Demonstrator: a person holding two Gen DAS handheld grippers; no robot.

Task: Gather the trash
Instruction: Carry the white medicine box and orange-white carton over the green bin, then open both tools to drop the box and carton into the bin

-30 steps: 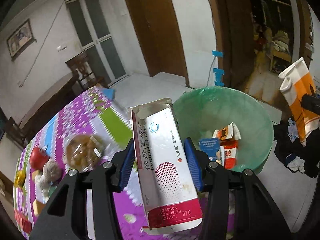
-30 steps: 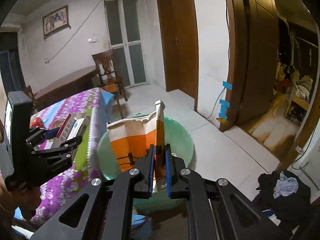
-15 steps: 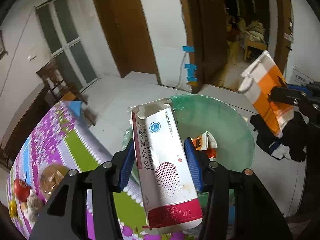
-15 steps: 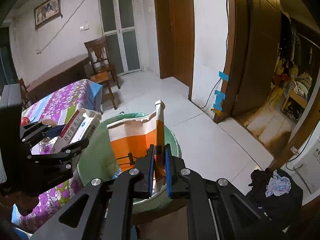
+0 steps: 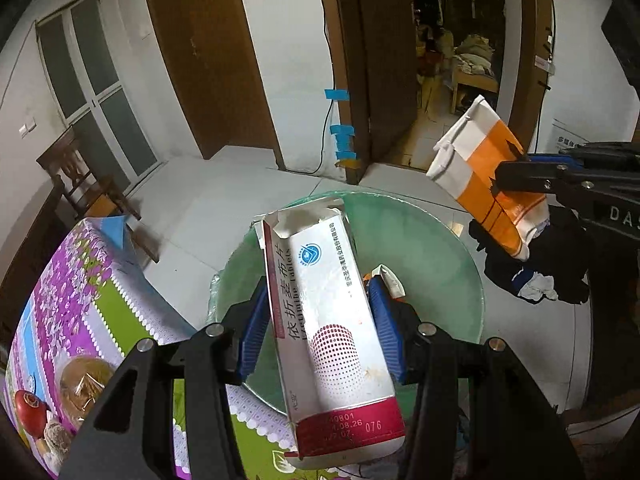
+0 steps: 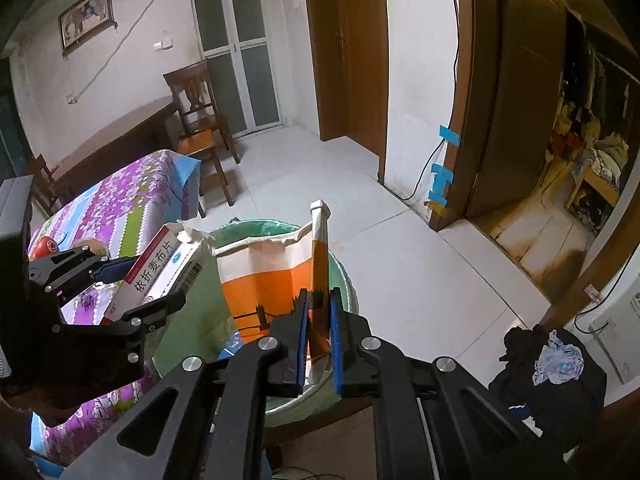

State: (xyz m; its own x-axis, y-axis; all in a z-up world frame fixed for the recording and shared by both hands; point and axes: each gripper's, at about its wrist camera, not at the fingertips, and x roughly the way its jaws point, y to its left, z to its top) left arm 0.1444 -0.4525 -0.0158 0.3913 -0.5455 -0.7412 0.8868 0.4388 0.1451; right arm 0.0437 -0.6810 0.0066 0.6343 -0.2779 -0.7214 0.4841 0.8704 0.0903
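Note:
My left gripper [image 5: 320, 312] is shut on a white and red medicine box [image 5: 328, 320] with a torn open top, held over the near rim of the green-lined bin [image 5: 432, 248]. My right gripper [image 6: 318, 312] is shut on an orange and white paper bag [image 6: 276, 280], held above the same bin [image 6: 344, 280]. The right gripper with the bag shows at the right of the left wrist view [image 5: 488, 184]. The left gripper with the box shows at the left of the right wrist view [image 6: 160, 276]. Some trash [image 5: 386, 280] lies in the bin.
A table with a purple floral cloth [image 5: 80, 296] stands left of the bin, with an apple [image 5: 26, 404] and wrapped food [image 5: 84, 380] on it. Dark clothes [image 6: 552, 372] lie on the floor to the right. A wooden chair [image 6: 200, 128] stands behind the table.
Both grippers have moved closer over the bin with their loads. The medicine box now hangs over the bin's near rim and the bag has come nearer to it.

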